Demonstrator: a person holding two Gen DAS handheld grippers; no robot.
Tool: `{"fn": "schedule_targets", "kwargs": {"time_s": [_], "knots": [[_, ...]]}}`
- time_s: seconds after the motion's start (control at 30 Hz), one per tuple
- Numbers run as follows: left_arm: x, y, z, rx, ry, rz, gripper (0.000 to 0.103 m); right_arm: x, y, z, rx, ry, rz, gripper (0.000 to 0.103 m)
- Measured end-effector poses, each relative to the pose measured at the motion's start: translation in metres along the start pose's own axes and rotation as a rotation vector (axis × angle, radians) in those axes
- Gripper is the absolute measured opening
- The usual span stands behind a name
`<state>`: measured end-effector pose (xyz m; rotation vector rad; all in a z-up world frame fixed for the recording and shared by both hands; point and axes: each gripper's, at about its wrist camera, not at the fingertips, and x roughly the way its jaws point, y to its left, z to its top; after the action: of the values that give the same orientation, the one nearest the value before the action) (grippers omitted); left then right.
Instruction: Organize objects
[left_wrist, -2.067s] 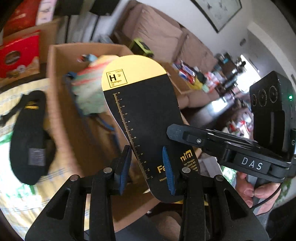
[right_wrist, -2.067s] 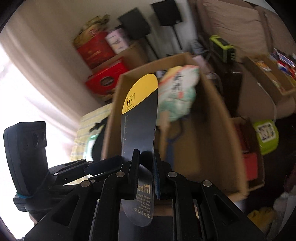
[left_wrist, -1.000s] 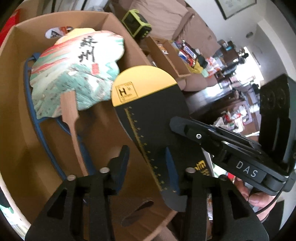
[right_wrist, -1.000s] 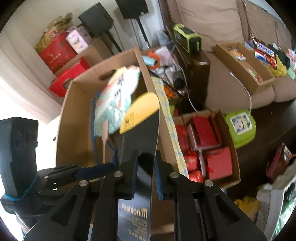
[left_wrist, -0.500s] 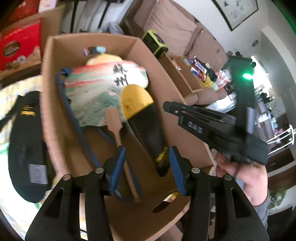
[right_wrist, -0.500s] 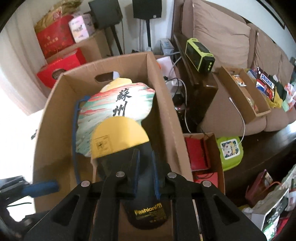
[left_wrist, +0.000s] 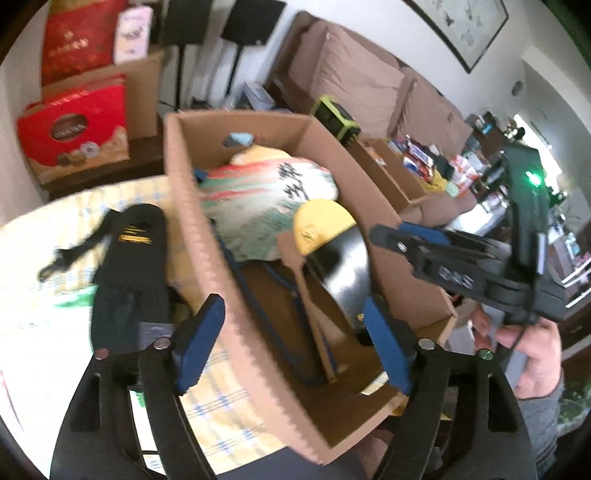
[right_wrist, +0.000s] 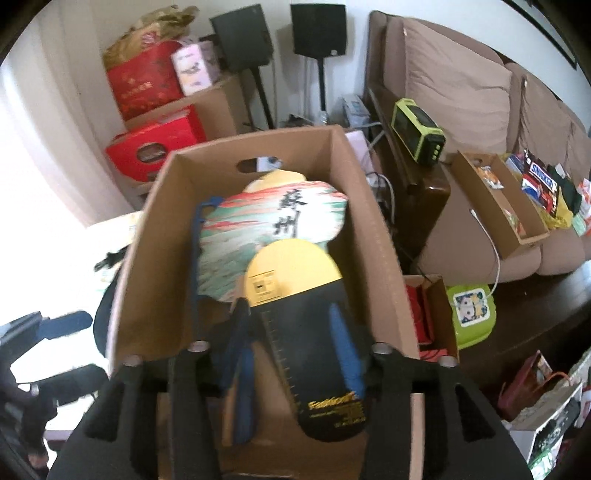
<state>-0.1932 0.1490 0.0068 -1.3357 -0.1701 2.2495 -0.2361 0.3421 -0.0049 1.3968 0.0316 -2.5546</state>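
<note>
In the left wrist view, the left gripper (left_wrist: 295, 336) is seen with its jaws opening wide, nothing being pressed by its blue pads (left_wrist: 199, 341); the near wall of the cardboard box (left_wrist: 192, 206) is framed between them. The black and yellow insole (left_wrist: 332, 251) is lying inside the box toward its right wall, partly over the painted fan (left_wrist: 258, 206), whose wooden handle (left_wrist: 310, 314) is beside it. A black pouch (left_wrist: 129, 266) is lying on the yellow checked tablecloth (left_wrist: 44, 332) by the box's left wall. The right gripper (left_wrist: 384, 232) is held above the box's right wall by a hand (left_wrist: 535, 354).

In the right wrist view, the right gripper (right_wrist: 291, 354) is shown with its jaws opening; the insole (right_wrist: 306, 325) is seen between them, free of the pads, lying in the box (right_wrist: 373, 236) near its front right corner with its yellow toe on the fan (right_wrist: 258, 229).
</note>
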Motion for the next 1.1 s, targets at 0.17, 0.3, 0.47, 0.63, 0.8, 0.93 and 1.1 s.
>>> {"fn": "schedule_targets", "kwargs": {"time_s": [0.17, 0.3, 0.47, 0.63, 0.8, 0.93, 1.1], "knots": [[-0.020, 0.015, -0.007, 0.004, -0.051, 0.074, 0.087, -0.013, 0.025, -0.009, -0.031, -0.019, 0.050, 0.075], [-0.036, 0.031, -0.017, 0.007, -0.079, 0.130, 0.092, -0.021, 0.047, -0.014, -0.056, -0.035, 0.088, 0.078], [-0.047, 0.058, -0.033, -0.022, -0.069, 0.138, 0.093, -0.027, 0.078, -0.017, -0.101, -0.041, 0.128, 0.079], [-0.059, 0.090, -0.052, -0.075, -0.078, 0.189, 0.093, -0.031, 0.105, -0.019, -0.138, -0.057, 0.165, 0.079], [-0.063, 0.130, -0.066, -0.170, -0.070, 0.204, 0.093, -0.026, 0.136, -0.022, -0.177, -0.041, 0.197, 0.079], [-0.054, 0.152, -0.076, -0.209, -0.056, 0.199, 0.093, -0.022, 0.154, -0.024, -0.182, -0.035, 0.221, 0.079], [-0.027, 0.172, -0.084, -0.266, -0.011, 0.156, 0.092, -0.013, 0.176, -0.025, -0.189, -0.023, 0.242, 0.079]]}}
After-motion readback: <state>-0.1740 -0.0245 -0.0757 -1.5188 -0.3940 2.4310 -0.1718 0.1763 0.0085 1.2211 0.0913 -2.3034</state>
